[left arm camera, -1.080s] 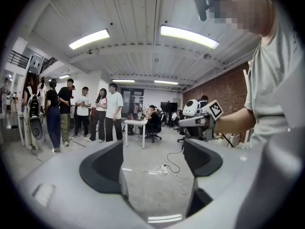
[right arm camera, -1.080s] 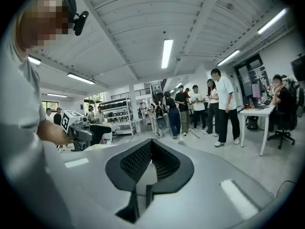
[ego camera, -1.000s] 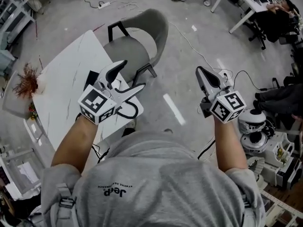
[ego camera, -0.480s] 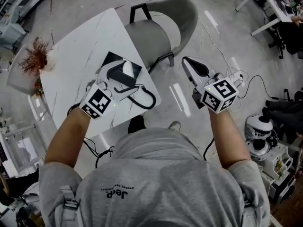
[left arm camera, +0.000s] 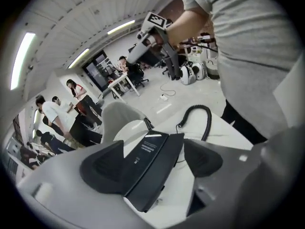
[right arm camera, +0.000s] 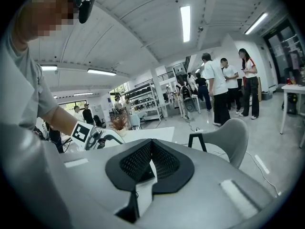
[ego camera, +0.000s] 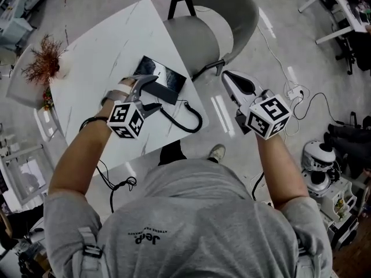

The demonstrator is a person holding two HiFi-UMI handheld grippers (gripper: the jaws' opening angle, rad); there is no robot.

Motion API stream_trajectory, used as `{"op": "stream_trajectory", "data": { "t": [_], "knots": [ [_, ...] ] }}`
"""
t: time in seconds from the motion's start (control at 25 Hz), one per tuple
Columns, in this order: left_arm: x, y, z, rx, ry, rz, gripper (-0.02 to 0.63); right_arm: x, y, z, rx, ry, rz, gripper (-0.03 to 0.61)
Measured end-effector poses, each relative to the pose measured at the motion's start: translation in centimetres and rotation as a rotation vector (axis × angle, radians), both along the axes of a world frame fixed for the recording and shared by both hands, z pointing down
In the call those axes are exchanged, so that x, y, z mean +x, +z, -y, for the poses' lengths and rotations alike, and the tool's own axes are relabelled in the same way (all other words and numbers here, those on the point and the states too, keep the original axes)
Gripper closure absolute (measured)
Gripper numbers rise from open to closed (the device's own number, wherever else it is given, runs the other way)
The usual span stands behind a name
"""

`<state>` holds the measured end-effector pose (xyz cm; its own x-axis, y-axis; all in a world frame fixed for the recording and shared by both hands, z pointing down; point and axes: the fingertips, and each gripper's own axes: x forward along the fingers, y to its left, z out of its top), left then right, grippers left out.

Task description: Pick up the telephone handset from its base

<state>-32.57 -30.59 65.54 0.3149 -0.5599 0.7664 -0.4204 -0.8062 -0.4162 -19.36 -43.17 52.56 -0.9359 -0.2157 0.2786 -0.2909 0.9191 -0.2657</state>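
**Q:** Head view: where is the handset?

**A:** The handset (ego camera: 159, 92) lies on the black phone (ego camera: 167, 73), along the edge nearest you, on the white marbled table (ego camera: 104, 51). Your left gripper (ego camera: 148, 94) hangs right at the phone with its jaws spread. The right gripper (ego camera: 232, 81) is well apart from the phone, off the table's side by the grey chair (ego camera: 203, 33).

**Q:** Left gripper view?

**A:** The jaws are wide, ribbed dark pads (left arm camera: 102, 163) on either side of the phone, and I see no contact. The raised bar on the slab's right is likely the handset, though its seam with the base is hard to trace. The coiled cord (left arm camera: 198, 118) trails beyond the phone.

**Q:** Right gripper view?

**A:** The jaws are pressed together with nothing between them.

**Q:** Handling?

**A:** My judgement:
- The handset is a hard, smooth plastic shell, light and stiff but slick against the pads.
- Take it across the narrow middle of the bar, not the bulkier ends.
- Expect the springy cord to tug back as it lifts, and the light base may drag along.
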Motion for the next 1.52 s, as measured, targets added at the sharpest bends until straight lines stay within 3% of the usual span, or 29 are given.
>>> {"op": "stream_trajectory", "data": {
  "t": [0.36, 0.6, 0.8, 0.84, 0.92, 1.04, 1.2, 1.52],
  "knots": [
    [-2.5, 5.5, 0.3, 0.004, 0.119, 0.232, 0.184, -0.4, 2.5, -0.3, -0.037, 0.004, -0.024, 0.574],
    [-3.3, 6.6, 0.4, -0.001, 0.113, 0.281, 0.205, -0.4, 3.3, -0.5, -0.055, 0.002, -0.036, 0.574],
    [-3.6, 7.3, 0.0, 0.029, 0.159, 0.372, 0.318, 0.0, 3.5, -0.5, -0.062, 0.004, -0.037, 0.574],
    [-3.6, 7.3, -0.2, 0.041, 0.179, 0.400, 0.393, 0.1, 3.5, -0.6, -0.063, 0.004, -0.036, 0.574],
    [-3.3, 7.1, -0.4, 0.036, 0.202, 0.417, 0.430, 0.4, 3.3, -0.6, -0.064, 0.006, -0.034, 0.574],
    [-2.4, 5.9, -0.8, -0.038, 0.187, 0.349, 0.474, 0.8, 2.8, -0.4, -0.061, 0.015, -0.027, 0.574],
    [-0.8, 3.4, -0.9, -0.127, 0.104, 0.171, 0.476, 1.7, 1.5, -0.2, -0.046, 0.032, -0.012, 0.574],
    [4.6, -4.5, 1.8, -0.103, -0.034, -0.140, 0.475, 6.0, -2.3, 1.0, -0.002, 0.112, 0.033, 0.574]
  ]
}}
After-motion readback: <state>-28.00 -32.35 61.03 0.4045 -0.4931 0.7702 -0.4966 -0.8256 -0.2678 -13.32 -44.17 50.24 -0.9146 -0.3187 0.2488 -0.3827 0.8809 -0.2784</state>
